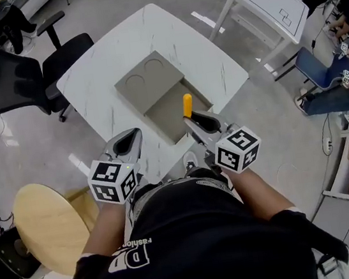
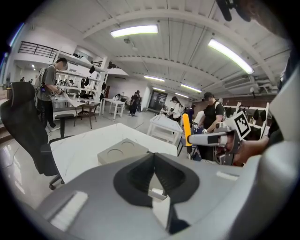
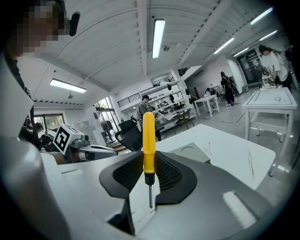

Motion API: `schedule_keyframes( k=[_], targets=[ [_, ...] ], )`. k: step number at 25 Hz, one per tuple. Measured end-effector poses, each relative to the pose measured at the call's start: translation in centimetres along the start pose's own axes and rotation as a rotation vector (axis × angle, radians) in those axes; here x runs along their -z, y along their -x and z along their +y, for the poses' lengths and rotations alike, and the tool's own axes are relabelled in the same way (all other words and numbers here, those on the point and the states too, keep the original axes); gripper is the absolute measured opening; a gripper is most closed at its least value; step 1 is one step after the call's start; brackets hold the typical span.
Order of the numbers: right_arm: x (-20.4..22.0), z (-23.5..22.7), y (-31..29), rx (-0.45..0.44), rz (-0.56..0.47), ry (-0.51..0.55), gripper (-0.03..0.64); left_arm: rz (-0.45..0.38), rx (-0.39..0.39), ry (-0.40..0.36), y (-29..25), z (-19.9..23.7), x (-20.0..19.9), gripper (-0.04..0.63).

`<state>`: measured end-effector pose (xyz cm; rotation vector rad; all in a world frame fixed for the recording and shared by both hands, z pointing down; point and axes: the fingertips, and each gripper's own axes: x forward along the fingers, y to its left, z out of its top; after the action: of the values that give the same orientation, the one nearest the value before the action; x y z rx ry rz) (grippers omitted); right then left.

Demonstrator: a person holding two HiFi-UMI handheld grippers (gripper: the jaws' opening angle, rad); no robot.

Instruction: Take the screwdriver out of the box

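While gripping screwdriver, right hand-held gripper closed

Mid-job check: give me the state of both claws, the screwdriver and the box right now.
Box: open, lid laid flat on its far side.
Screwdriver: upright, tip down, out of the box.
Right claw: shut on the screwdriver's handle.
Left claw: shut, nothing in it.

In the head view the screwdriver shows only its yellow handle; the right gripper hides its shaft.
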<state>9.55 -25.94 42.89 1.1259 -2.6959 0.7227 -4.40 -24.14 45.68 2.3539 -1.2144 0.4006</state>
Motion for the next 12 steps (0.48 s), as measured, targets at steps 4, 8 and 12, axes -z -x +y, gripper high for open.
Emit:
schedule_keyframes(
  k=[4,8,12],
  targets=[
    [0.0,0.2,0.7,-0.003,-0.026,-0.002,0.077,-0.003,0.018,-0.011,0.0,-0.6,-0.2,0.058],
    [-0.1,0.5,1.3,-0.013,-0.044,0.002,0.077,-0.007,0.031,-0.018,0.1,-1.2,-0.3,0.058],
    [-0.1,0.6,1.4,-0.006,-0.057,0.003,0.077,-0.009,0.037,-0.028,0.3,-1.2,-0.4,0.058]
  ],
)
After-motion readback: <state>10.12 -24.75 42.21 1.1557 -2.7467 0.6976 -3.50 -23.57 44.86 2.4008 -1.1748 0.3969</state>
